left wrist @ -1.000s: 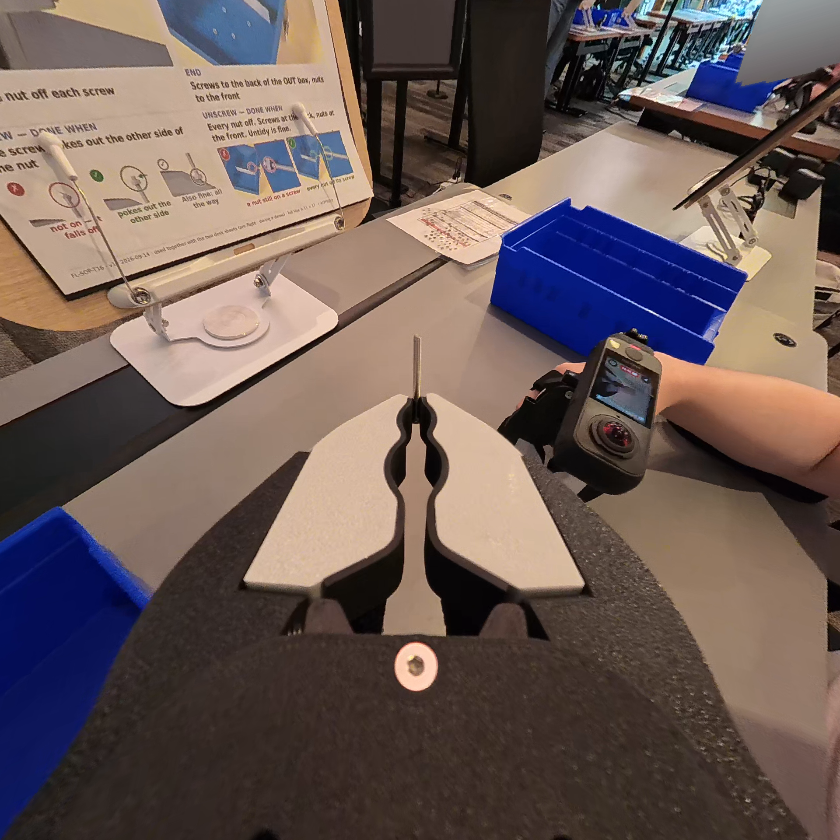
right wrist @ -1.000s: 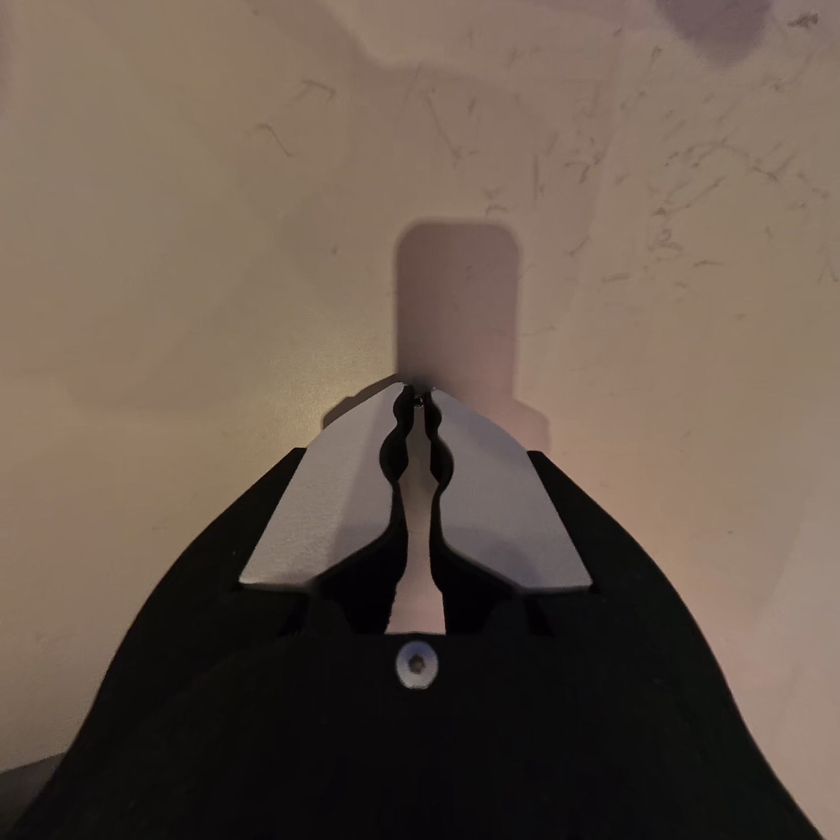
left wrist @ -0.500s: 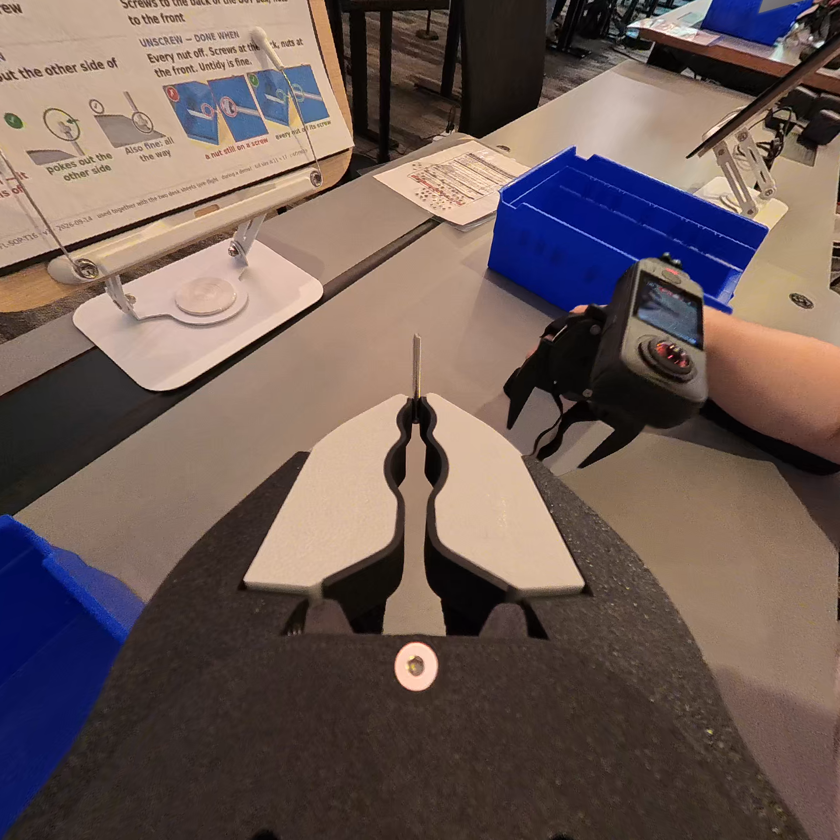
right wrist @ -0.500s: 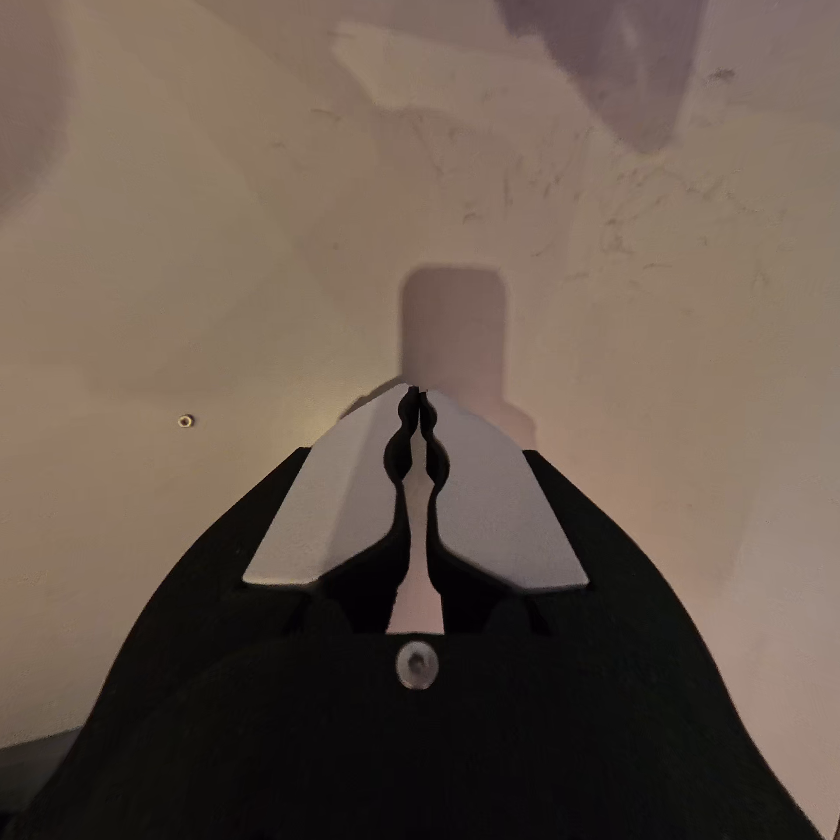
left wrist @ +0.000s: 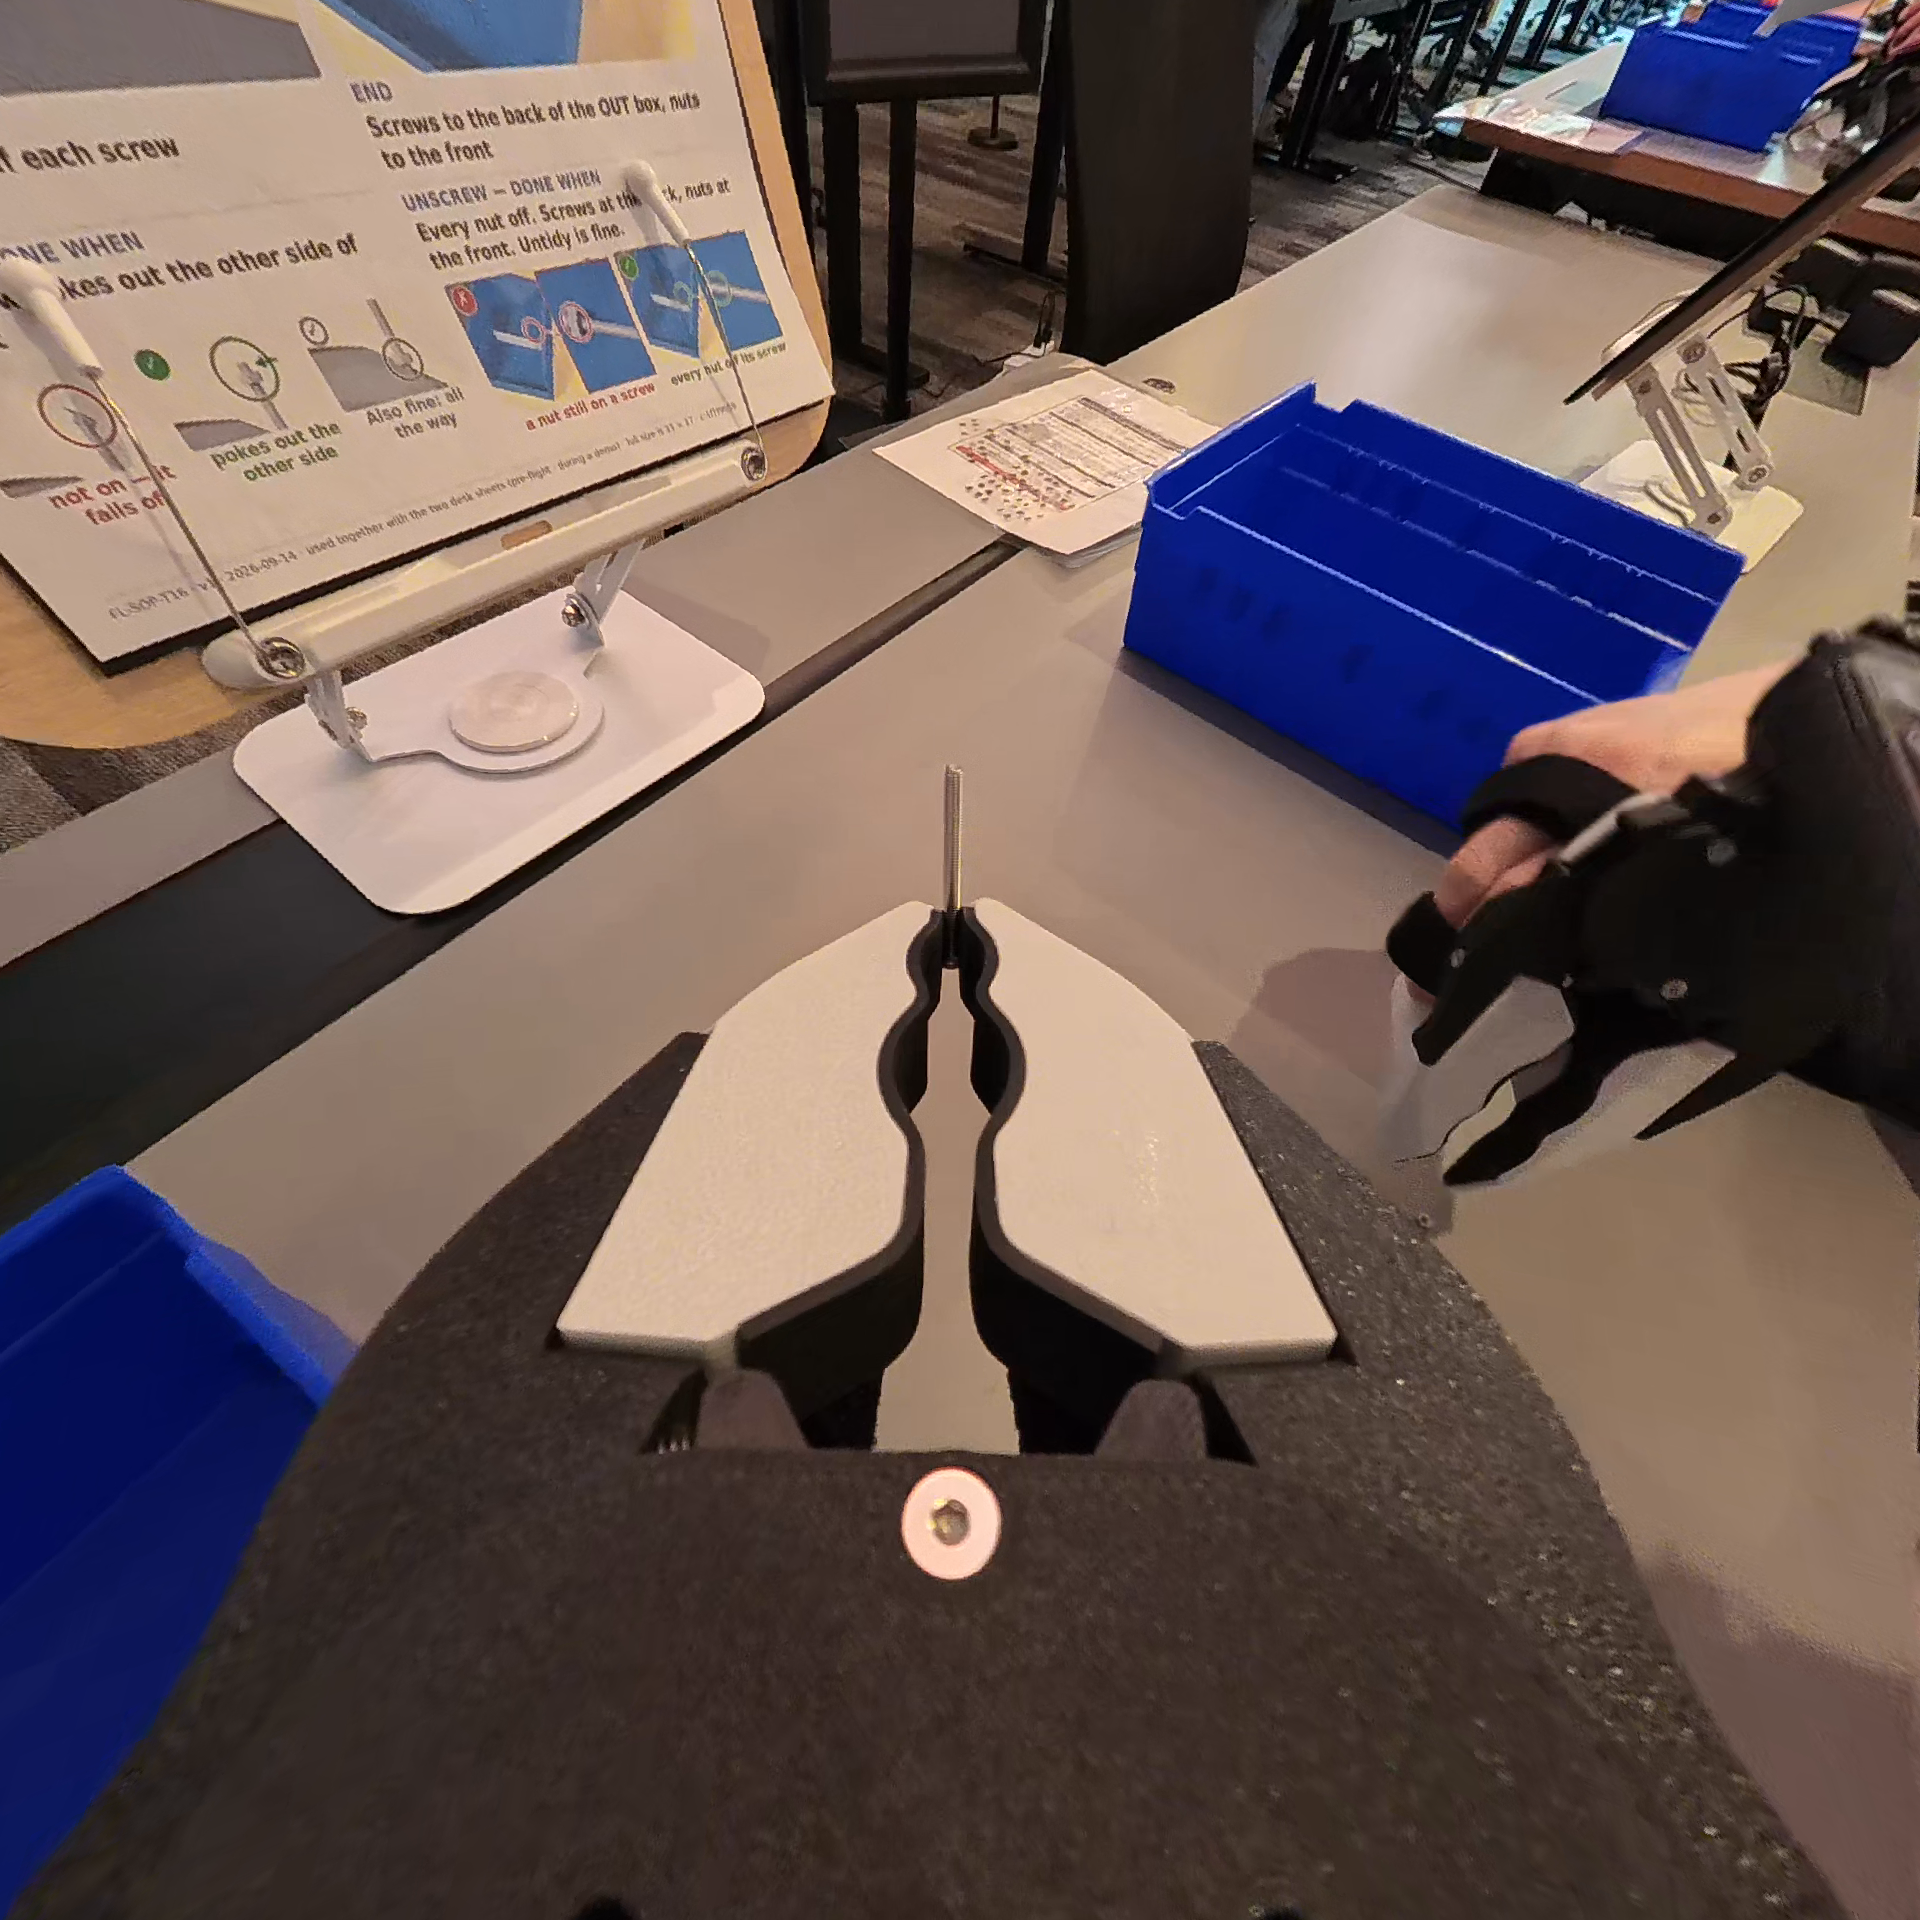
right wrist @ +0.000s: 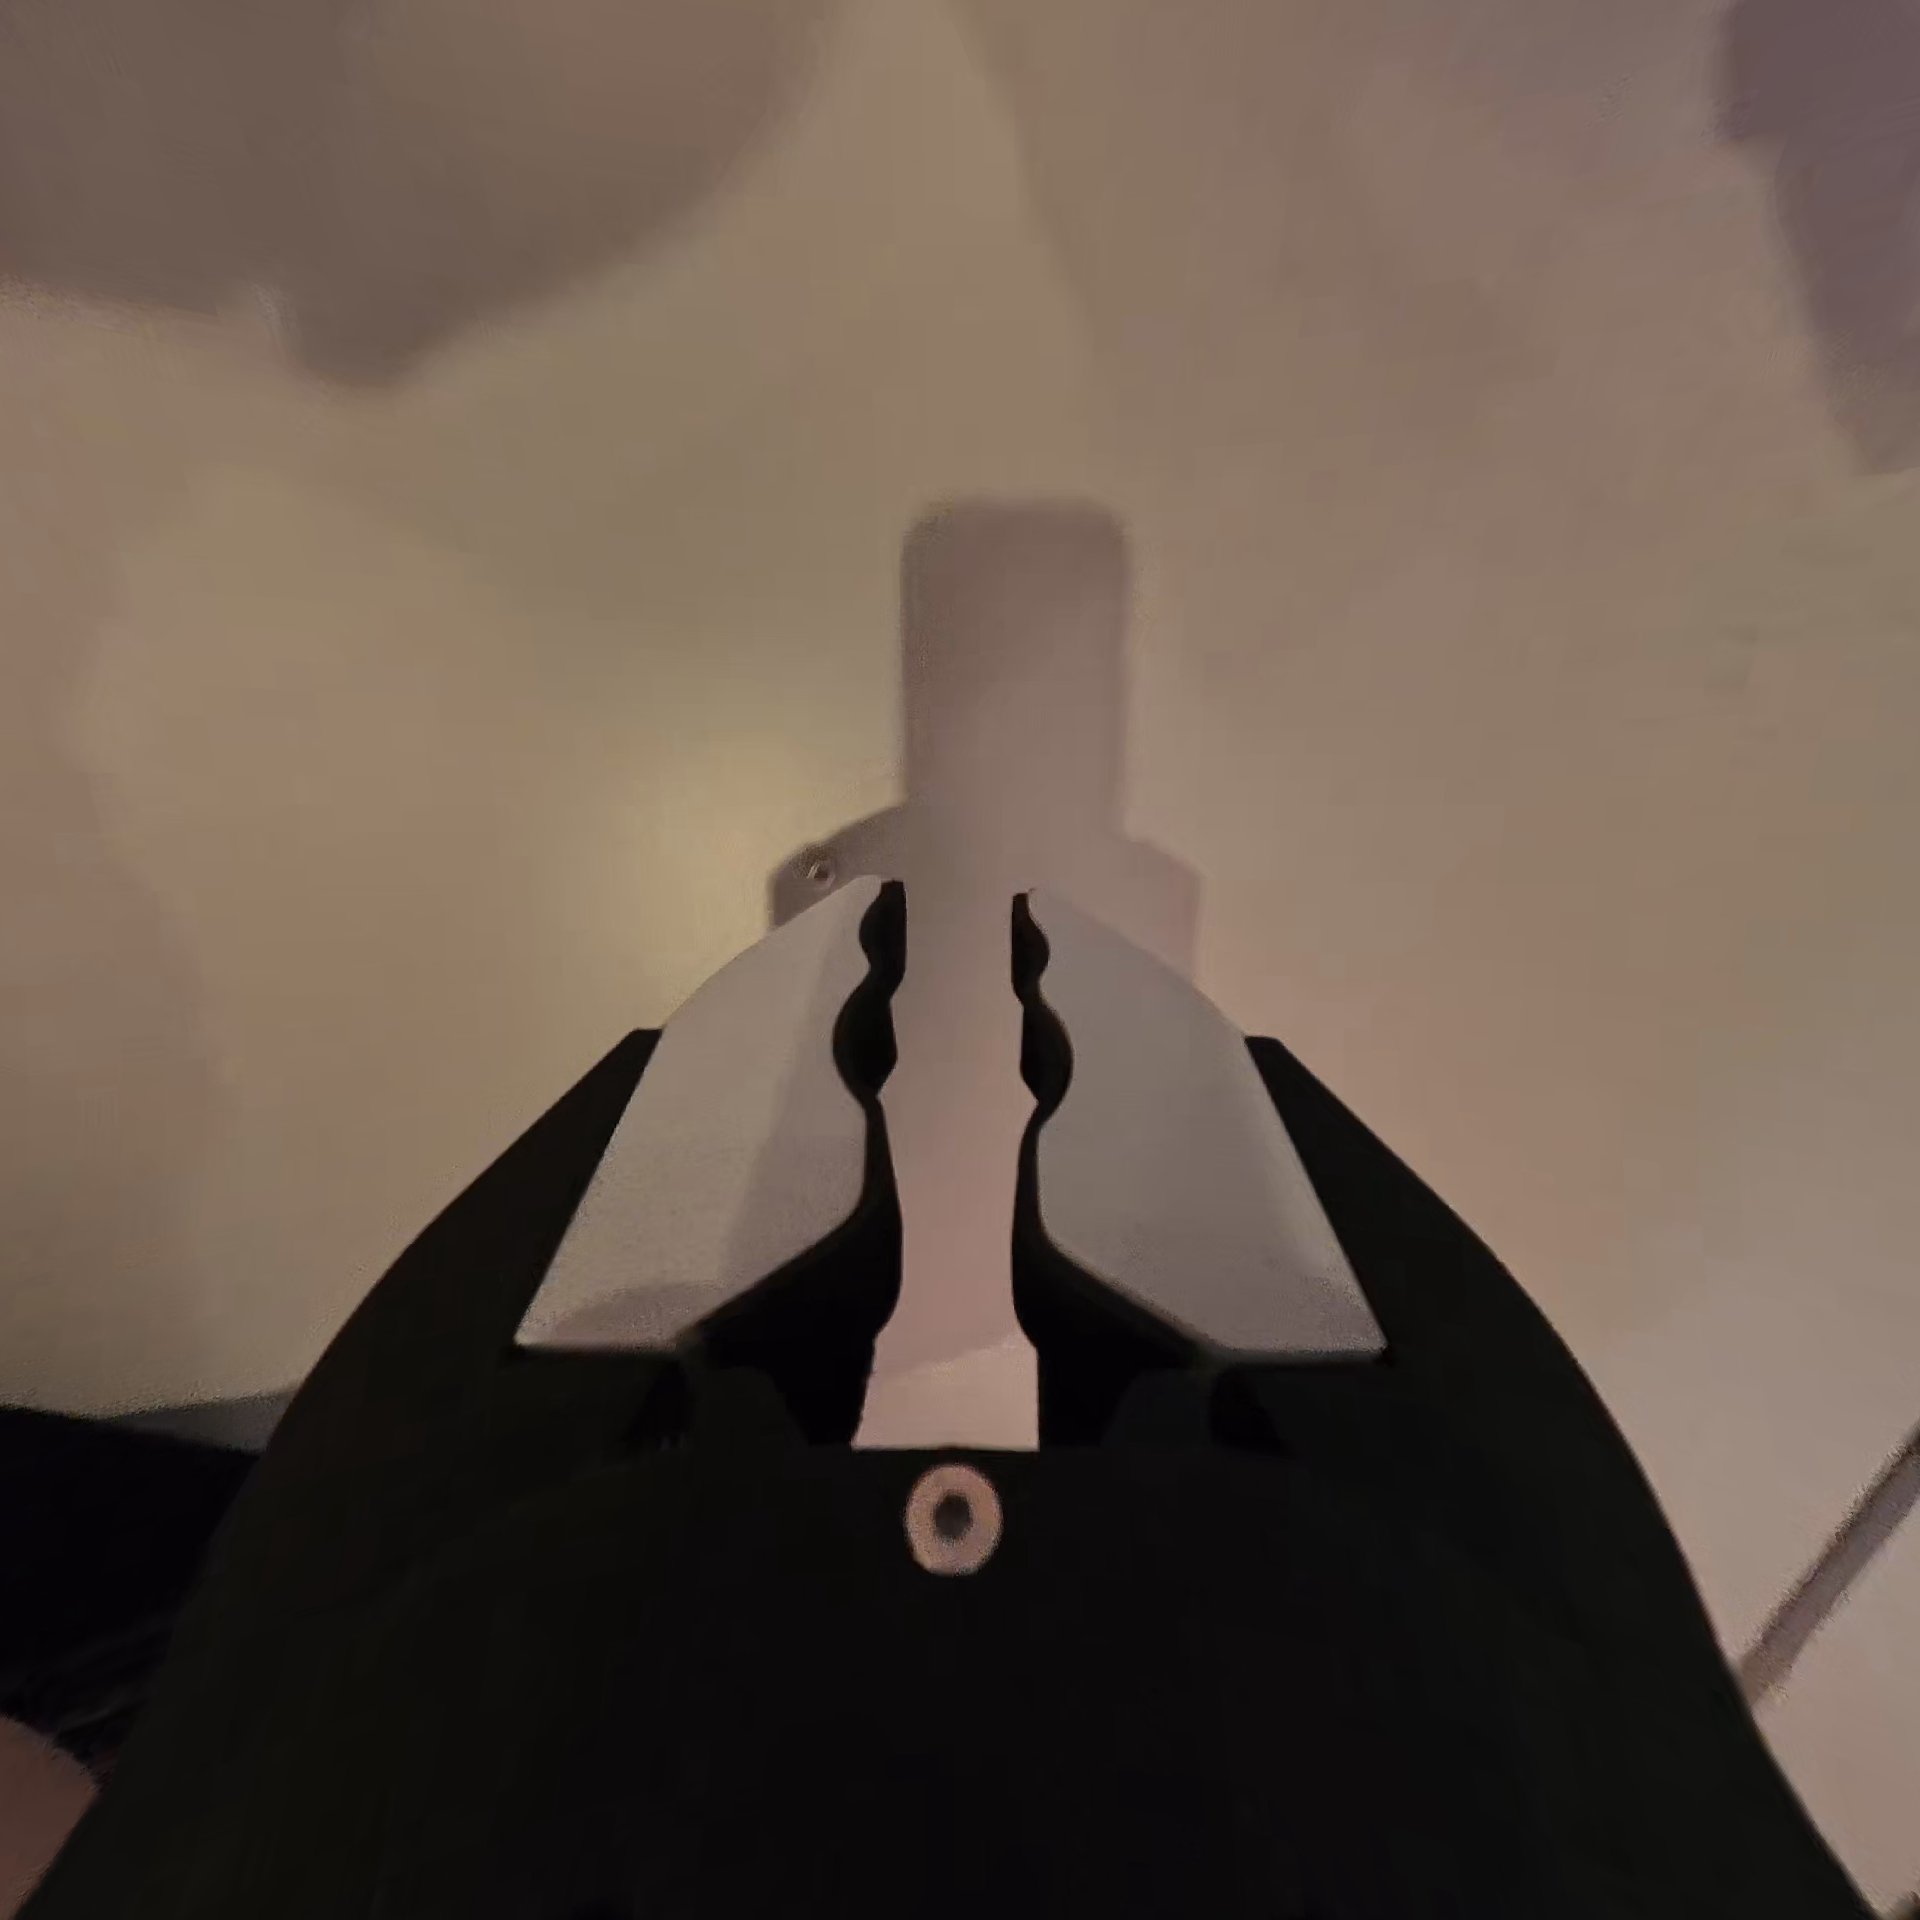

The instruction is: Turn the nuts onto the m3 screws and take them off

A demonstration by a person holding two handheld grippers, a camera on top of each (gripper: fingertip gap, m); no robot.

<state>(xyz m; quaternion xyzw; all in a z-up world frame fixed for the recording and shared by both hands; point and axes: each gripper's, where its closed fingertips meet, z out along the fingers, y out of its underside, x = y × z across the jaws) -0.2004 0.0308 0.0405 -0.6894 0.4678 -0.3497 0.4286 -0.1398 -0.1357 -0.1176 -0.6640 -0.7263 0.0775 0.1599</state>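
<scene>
Left view, left hand-held gripper (left wrist: 951,920): closed on the screw (left wrist: 952,842), which stands out straight past the tips, thread end free above the worktop (left wrist: 1039,790).
Left view, edges: a blue bin (left wrist: 1423,582) far right, another bin (left wrist: 125,1434) at the near left corner, a white stand (left wrist: 499,727) with an instruction sheet at far left; bare worktop between them.
Left view, right hand-held gripper (left wrist: 1439,1195): tips down at the worktop, right of the screw, apart from it.
Right view, right hand-held gripper (right wrist: 958,894): fingers parted, nothing between them, low over the blurred worktop (right wrist: 416,727).
Right view, nut (right wrist: 821,869): on the worktop just left of the left fingertip.
</scene>
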